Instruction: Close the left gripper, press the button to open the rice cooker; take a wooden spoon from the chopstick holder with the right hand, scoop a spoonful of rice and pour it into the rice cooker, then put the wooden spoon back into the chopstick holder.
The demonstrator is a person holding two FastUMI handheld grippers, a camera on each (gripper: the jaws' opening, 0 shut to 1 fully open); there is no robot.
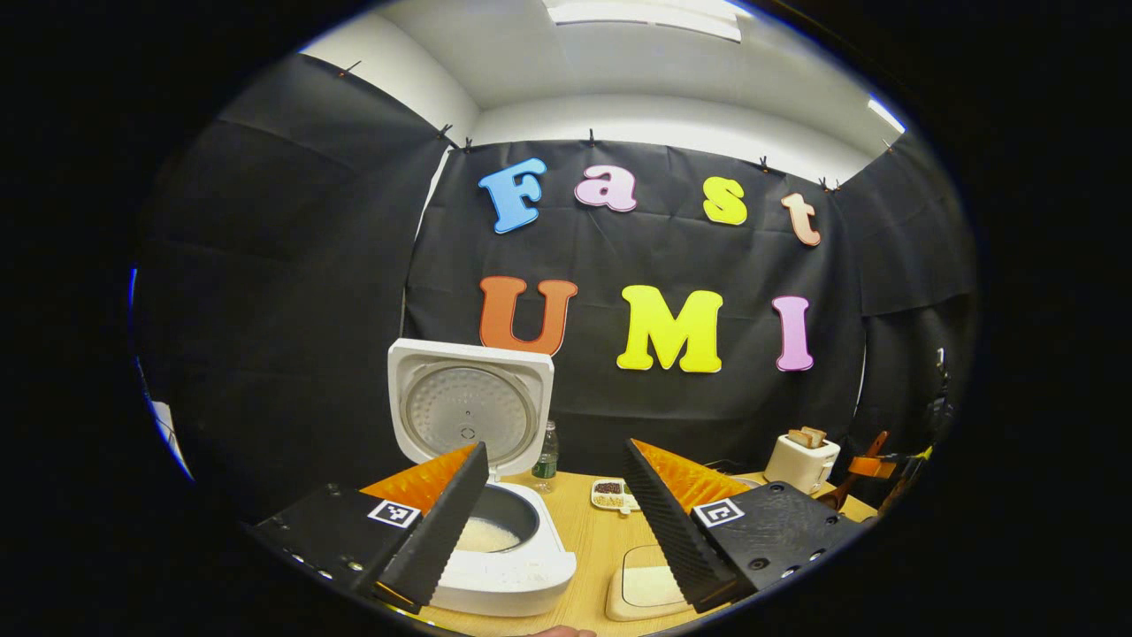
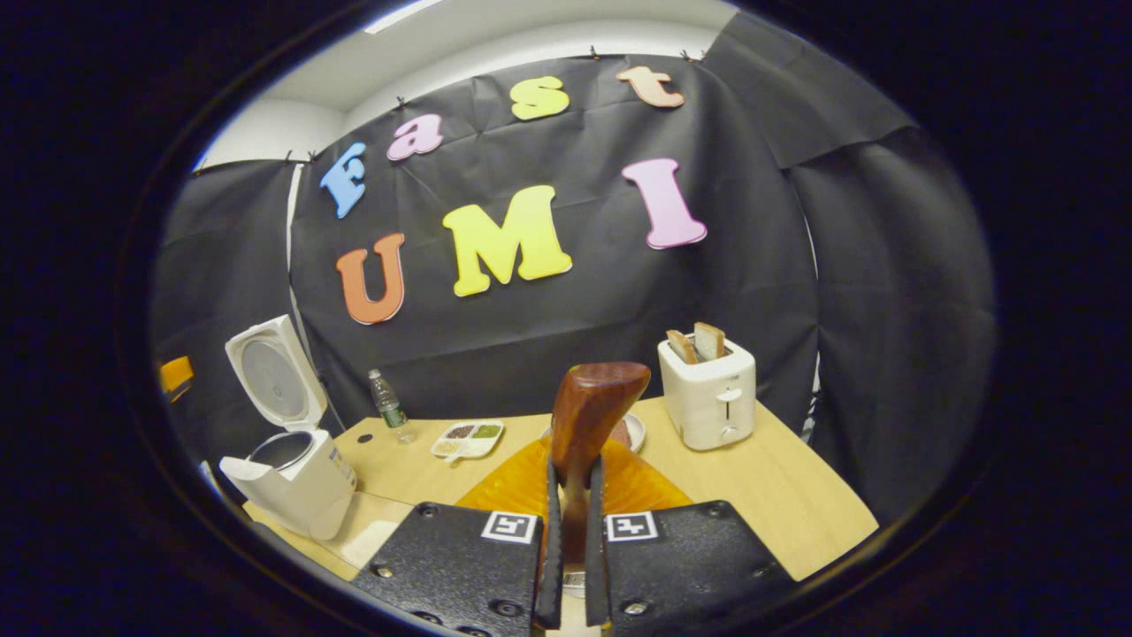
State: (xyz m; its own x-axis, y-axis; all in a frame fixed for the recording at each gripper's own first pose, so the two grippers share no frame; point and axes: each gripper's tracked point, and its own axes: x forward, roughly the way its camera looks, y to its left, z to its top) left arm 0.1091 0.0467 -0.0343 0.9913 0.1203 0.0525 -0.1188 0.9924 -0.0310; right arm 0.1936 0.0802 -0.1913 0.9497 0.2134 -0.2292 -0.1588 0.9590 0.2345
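Right gripper [image 2: 570,531] clamped on upright wooden spoon [image 2: 591,416]; open rice cooker [image 2: 287,469] lies far left, probably already filled. Left gripper [image 1: 557,522] jaws apart.

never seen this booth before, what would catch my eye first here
The rice cooker at the table's left end stands with its lid swung up and rice in the pot. Close up in the right gripper view, the right gripper is clamped on a wooden spoon, bowl end up. A toaster with bread stands at the back right.
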